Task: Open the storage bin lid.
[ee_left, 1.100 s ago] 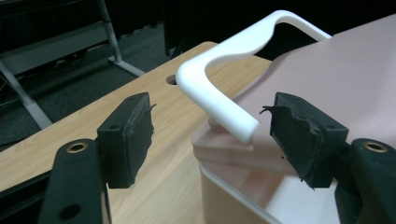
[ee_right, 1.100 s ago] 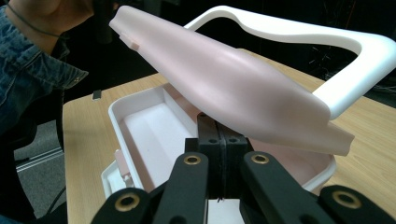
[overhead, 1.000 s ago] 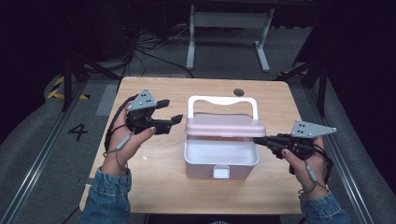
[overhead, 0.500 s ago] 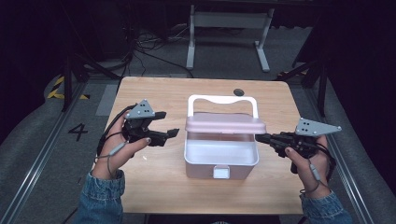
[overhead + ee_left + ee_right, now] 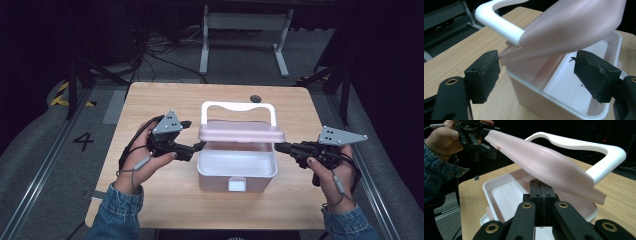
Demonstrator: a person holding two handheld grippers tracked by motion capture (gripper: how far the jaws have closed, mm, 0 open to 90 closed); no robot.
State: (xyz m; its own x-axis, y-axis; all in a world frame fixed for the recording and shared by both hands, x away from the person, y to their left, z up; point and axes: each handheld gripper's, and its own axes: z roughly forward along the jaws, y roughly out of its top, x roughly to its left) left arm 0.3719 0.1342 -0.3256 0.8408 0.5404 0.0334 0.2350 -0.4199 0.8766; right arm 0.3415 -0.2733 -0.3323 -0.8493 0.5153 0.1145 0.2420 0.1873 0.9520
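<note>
So the white box (image 5: 236,167) sits pretty much in the middle of the wooden table (image 5: 150,100), and everything else is easiest to place off that box. Its pink lid (image 5: 241,132) is propped partway up over the back half of the box, tilted, with the white carry handle (image 5: 237,107) standing behind it, and the front half of the box is open so you can see the bare white inside. There's a little latch tab (image 5: 237,184) on the box's front wall. The left gripper (image 5: 192,136) is right at the box's left end, by the corner of the lid. Its jaws have just been opening and now stand wide apart. In the left gripper view the lid's corner and the box's end wall sit in the gap between them; the left pad (image 5: 486,72) is right at the lid's edge, can't tell if it actually touches, and the other pad is well clear, so nothing is gripped. The right gripper (image 5: 278,147) is at the box's right end, jaws pressed completely together with nothing between them, tip right under the lid's right edge, though I can't tell if it's touching. Both hands sit outboard of the box, one each side.
</note>
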